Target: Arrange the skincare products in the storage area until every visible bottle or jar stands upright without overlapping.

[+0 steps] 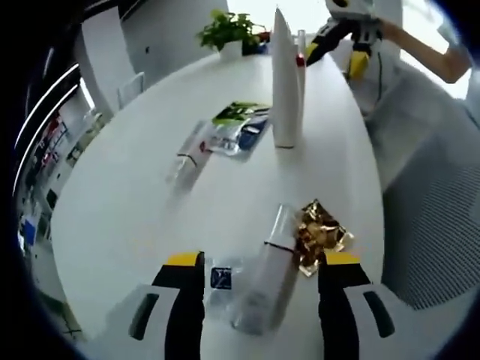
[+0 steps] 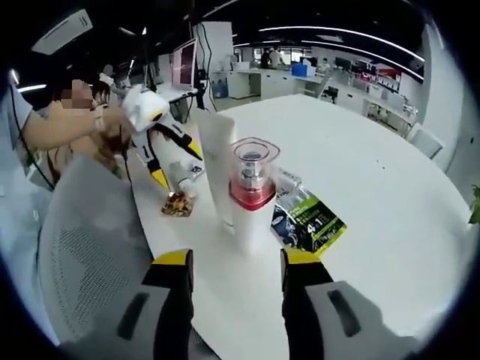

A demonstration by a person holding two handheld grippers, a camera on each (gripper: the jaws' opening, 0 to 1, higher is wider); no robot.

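The left gripper (image 1: 261, 281) hangs released, jaws spread either side of a clear bottle (image 1: 264, 281) lying flat on the white table (image 1: 127, 217), a gold foil wrapper (image 1: 321, 234) just beside it. The right gripper (image 2: 234, 281) is likewise unclenched, its jaws apart before an upright bottle with a red collar (image 2: 250, 196), not touching it. A tall white tube (image 1: 284, 82) stands just beside that bottle. Another clear bottle (image 1: 187, 156) lies near some sachets (image 1: 240, 124). The right gripper view reads a green packet (image 2: 309, 219) by the standing pair, and an office with desks (image 2: 259, 81) behind. The left gripper view has a potted plant (image 1: 229, 34) at the far edge.
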